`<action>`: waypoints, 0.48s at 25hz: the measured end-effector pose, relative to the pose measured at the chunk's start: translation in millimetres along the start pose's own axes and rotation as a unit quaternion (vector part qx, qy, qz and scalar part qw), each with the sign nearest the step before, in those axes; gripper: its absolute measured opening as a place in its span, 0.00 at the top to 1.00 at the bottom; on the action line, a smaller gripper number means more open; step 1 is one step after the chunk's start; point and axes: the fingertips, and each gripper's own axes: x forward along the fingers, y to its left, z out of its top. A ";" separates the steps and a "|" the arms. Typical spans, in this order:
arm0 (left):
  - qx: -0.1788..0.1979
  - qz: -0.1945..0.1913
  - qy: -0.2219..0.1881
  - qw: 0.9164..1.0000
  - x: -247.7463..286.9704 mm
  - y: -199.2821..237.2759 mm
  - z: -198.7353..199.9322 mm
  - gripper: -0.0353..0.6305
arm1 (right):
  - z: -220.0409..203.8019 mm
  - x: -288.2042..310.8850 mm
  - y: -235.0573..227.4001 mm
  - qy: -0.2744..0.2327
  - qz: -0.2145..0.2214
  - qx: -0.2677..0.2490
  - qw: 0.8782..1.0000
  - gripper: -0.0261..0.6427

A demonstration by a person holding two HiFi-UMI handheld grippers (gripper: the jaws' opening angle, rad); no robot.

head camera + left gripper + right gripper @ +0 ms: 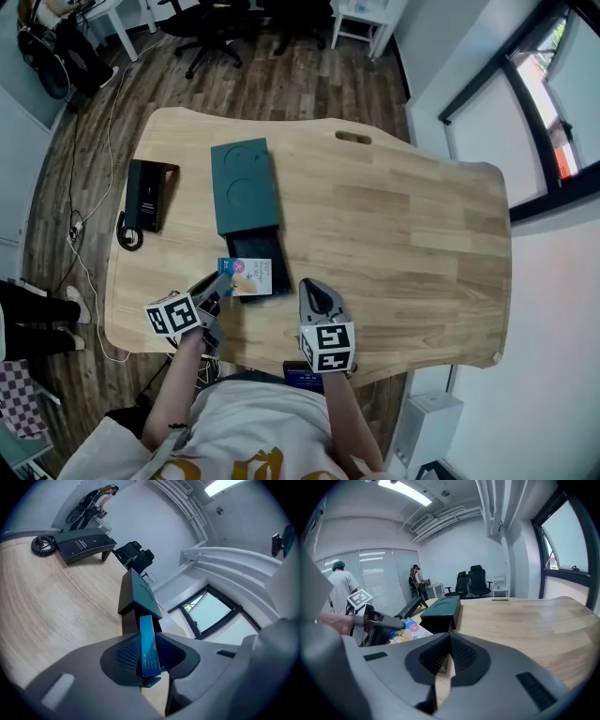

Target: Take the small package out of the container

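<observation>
1. Head view. The container (246,187) lies on the table (412,244) with its long axis running away from the person and its dark drawer drawn out toward them. The small package (253,277) sits over the near end of that drawer. The left gripper (217,286) reaches it from the near left and clasps its left edge. The right gripper (314,289) rests just to the right of the drawer, apart from the package. The left gripper is therefore the working one, and the way out probably lies up and toward the person.
2. Left gripper view. The small package (147,634) stands edge-on between the pads of the left gripper (150,660), which are clamped on it. The container (138,595) lies straight ahead, beyond the package.
3. Right gripper view. The right gripper (449,656) has its jaws drawn together on nothing. The small package (412,631) lies ahead to its left, its far edge against the container (440,611) and its left edge held by the left gripper (391,623). Whether it has cleared the drawer cannot be told.
</observation>
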 end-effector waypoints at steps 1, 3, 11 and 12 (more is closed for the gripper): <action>-0.008 -0.006 -0.003 1.000 -0.1 -3.7 1.2 0.80 | 0.5 -0.3 -0.6 0.000 -0.001 -0.001 1.000 0.96; -0.024 -0.018 -0.012 0.999 -1.0 -9.9 3.9 0.80 | 2.5 -1.3 -0.7 -0.002 -0.001 -0.001 1.000 0.96; -0.073 -0.064 -0.048 0.994 -0.9 -30.8 23.2 0.80 | 19.4 -7.9 -2.5 -0.020 -0.005 -0.006 1.000 0.96; -0.077 -0.071 -0.051 0.993 -0.6 -35.0 25.4 0.80 | 21.7 -9.1 -3.0 -0.023 -0.005 -0.007 1.000 0.96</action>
